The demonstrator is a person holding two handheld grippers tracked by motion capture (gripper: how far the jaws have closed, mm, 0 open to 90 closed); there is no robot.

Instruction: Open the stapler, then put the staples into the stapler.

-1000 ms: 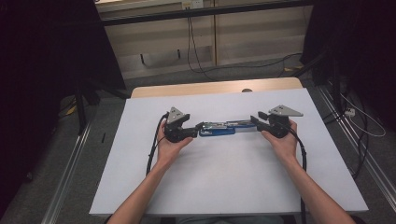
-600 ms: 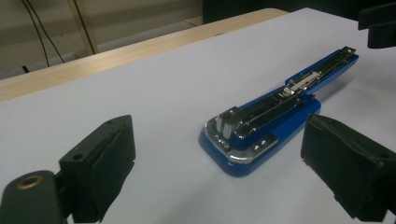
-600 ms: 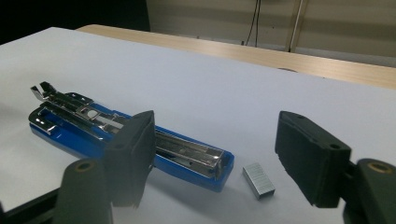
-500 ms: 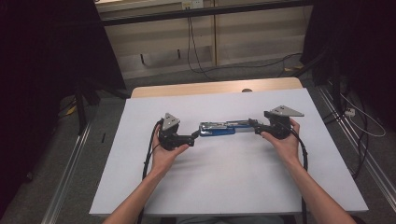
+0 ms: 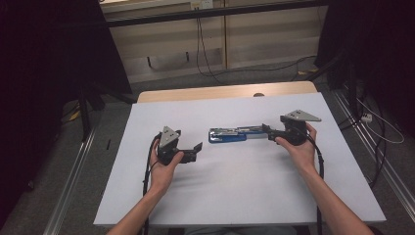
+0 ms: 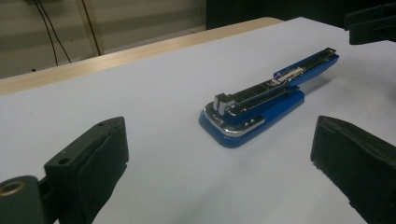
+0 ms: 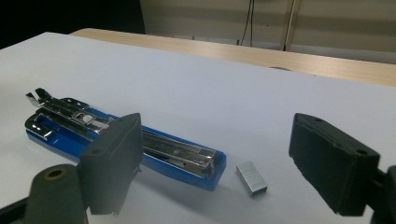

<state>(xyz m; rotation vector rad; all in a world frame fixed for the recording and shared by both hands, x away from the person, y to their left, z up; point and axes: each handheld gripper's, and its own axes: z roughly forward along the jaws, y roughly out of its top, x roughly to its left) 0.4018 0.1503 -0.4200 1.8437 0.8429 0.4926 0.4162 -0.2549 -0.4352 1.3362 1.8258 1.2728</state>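
Note:
A blue stapler [image 5: 229, 134] lies folded out flat on the white table [image 5: 235, 196], its metal staple channel facing up [image 6: 254, 105]. My left gripper [image 5: 195, 151] rests a short way left of it, open and empty; its jaws have just opened wide [image 6: 219, 158]. At the stapler's right end sits my right gripper [image 5: 266, 131], open, its jaws still widening in the last moments. Between them lie the stapler's tip [image 7: 70, 116] and a small grey block of staples [image 7: 251, 178], neither touched by the pads.
A wooden strip [image 5: 220, 92] runs along the table's far edge. Cables [image 5: 147, 169] trail from both grippers toward the near edge. Dark frames and floor rails [image 5: 73, 161] flank the table on both sides.
My left gripper let go of the stapler's left end and drew back to the left and nearer. The right gripper stayed put and opened its jaws around the right end.

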